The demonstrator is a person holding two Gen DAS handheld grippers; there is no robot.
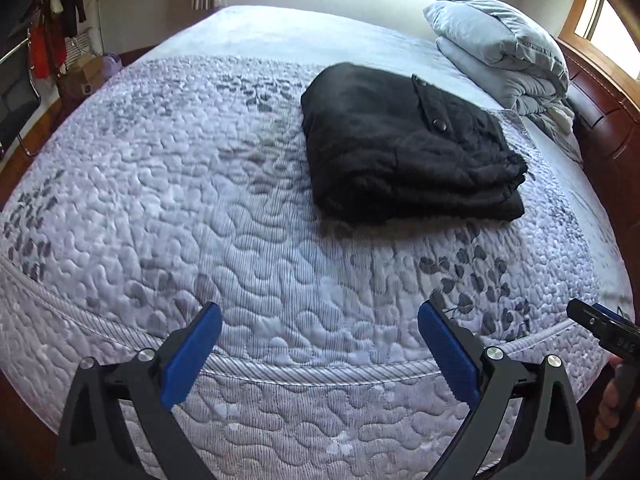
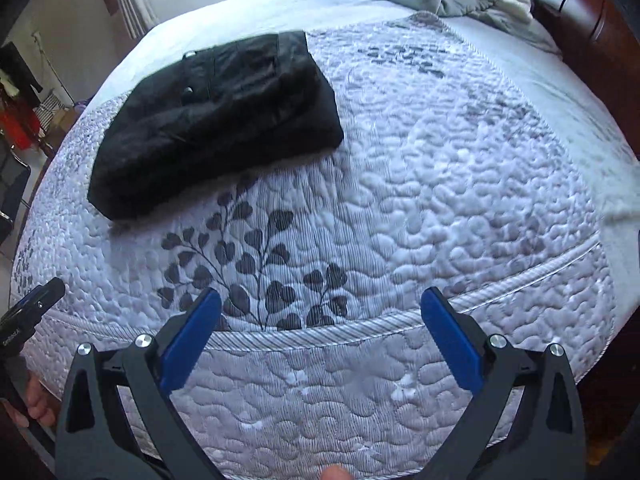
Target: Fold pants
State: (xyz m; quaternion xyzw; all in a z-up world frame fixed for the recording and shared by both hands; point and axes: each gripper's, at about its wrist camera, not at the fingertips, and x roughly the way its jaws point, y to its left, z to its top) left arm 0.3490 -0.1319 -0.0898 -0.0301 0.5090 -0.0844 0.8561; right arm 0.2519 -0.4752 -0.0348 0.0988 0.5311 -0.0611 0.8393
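The black pants (image 1: 404, 148) lie folded into a compact stack on the quilted mattress (image 1: 200, 216), a buttoned pocket flap on top. In the right wrist view the pants (image 2: 216, 120) sit at the upper left. My left gripper (image 1: 320, 320) is open and empty, held over the mattress's near edge, well short of the pants. My right gripper (image 2: 320, 308) is open and empty, also at the near edge, to the right of the pants. The right gripper's tip shows at the left wrist view's right edge (image 1: 600, 328).
Folded grey bedding (image 1: 508, 52) is piled at the head of the bed by the wooden headboard (image 1: 608, 120). Clothes hang on a rack (image 1: 52, 32) left of the bed. A window (image 1: 600, 20) is behind the headboard. The mattress edge piping (image 2: 320, 336) runs below both grippers.
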